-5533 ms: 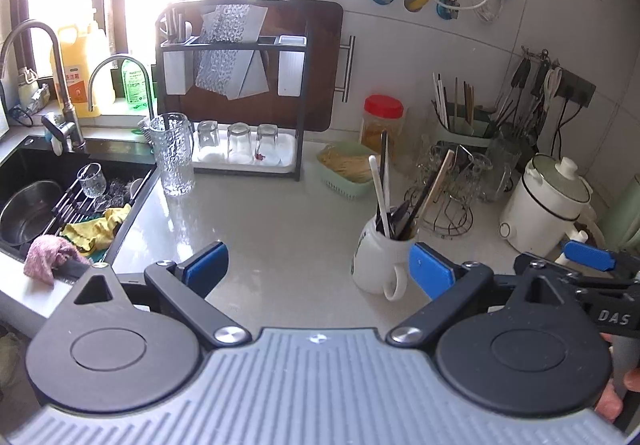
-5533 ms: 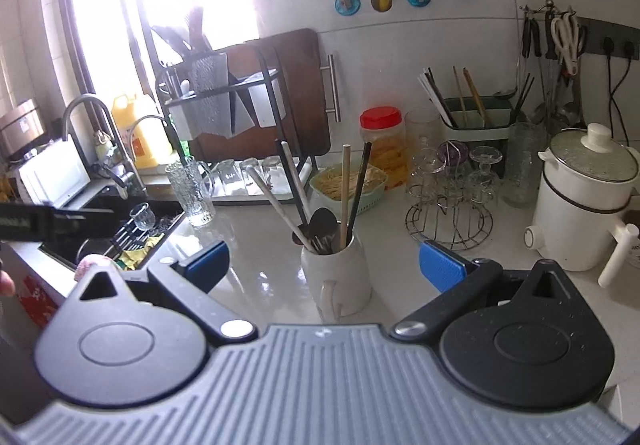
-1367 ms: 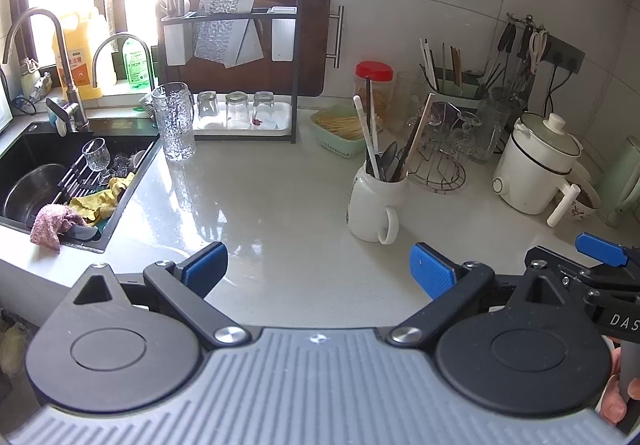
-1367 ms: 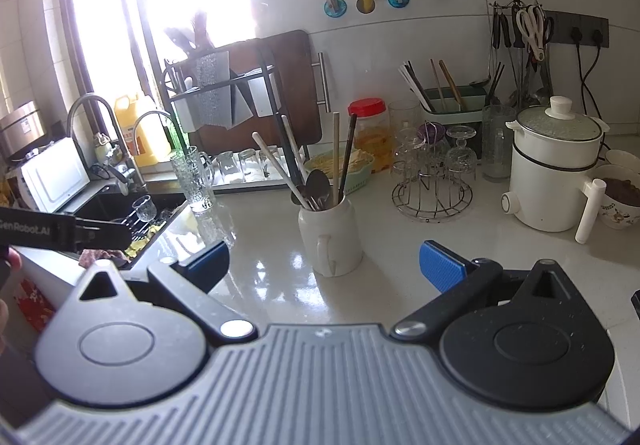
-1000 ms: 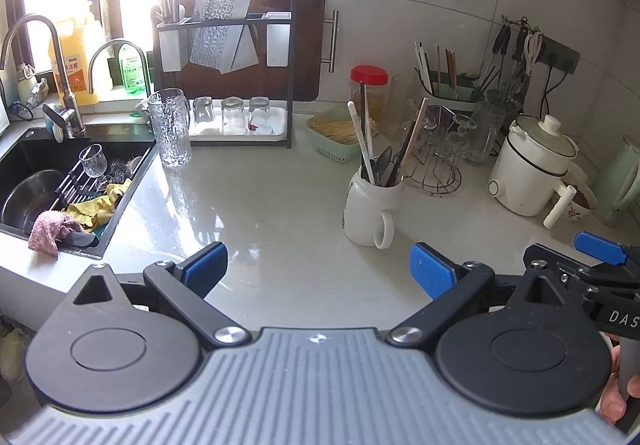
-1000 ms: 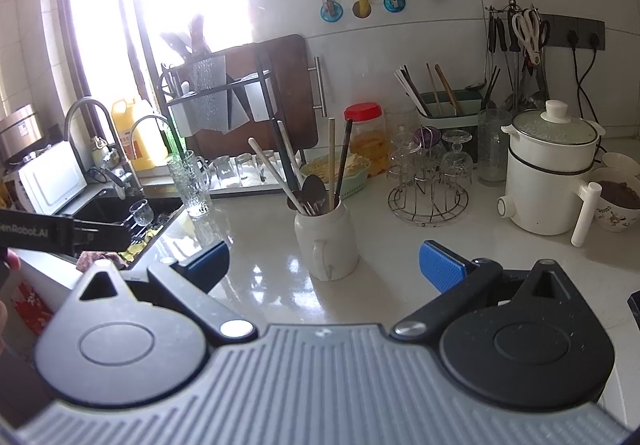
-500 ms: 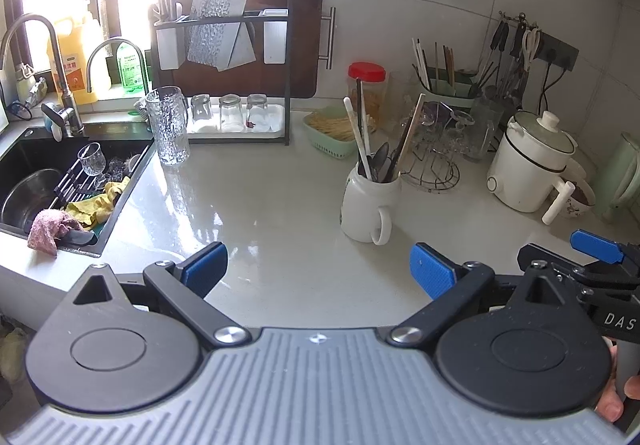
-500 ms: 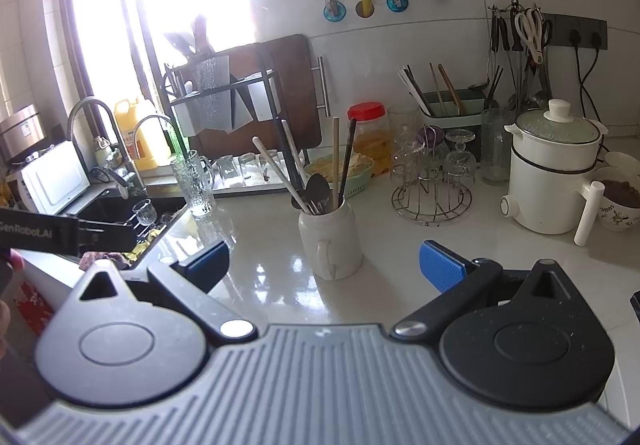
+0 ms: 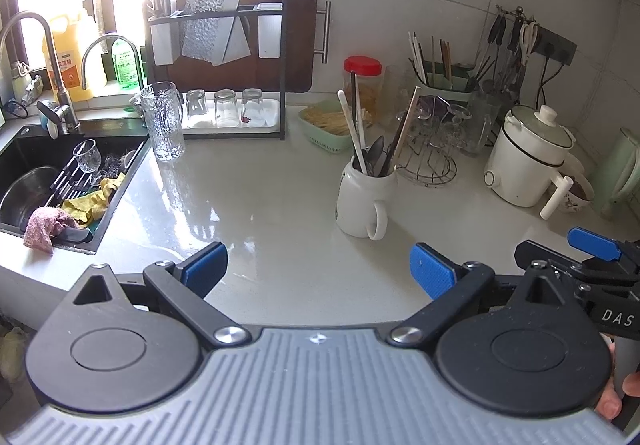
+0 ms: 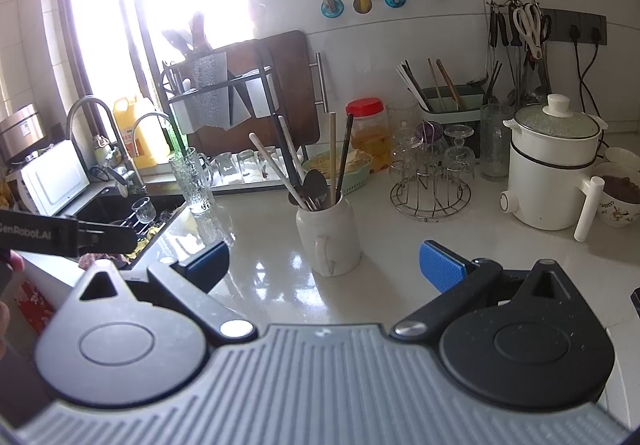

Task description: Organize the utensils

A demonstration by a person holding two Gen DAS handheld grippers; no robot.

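Both my left gripper [image 9: 318, 265] and right gripper [image 10: 324, 260] stand wide apart, holding nothing. The white mug [image 10: 330, 233] of utensils [image 10: 320, 173] stands on the counter [image 9: 256, 201] just ahead. I judge those thin, stiff, slick chopsticks and spoons best pinched mid-shaft above the rim, and the ceramic mug tippable.

The left gripper [image 9: 318, 271] had a grey ribbed base plate, two round black housings with embossed circles, black link arms on silver screws, and blue textured fingertip pads [image 9: 431, 270]. The right gripper [image 10: 324, 263] was built alike, its black parts speckled with pale dust. Each showed white lettering on the other's black body: "DAS" on one, "GenRobot.AI" on the other.
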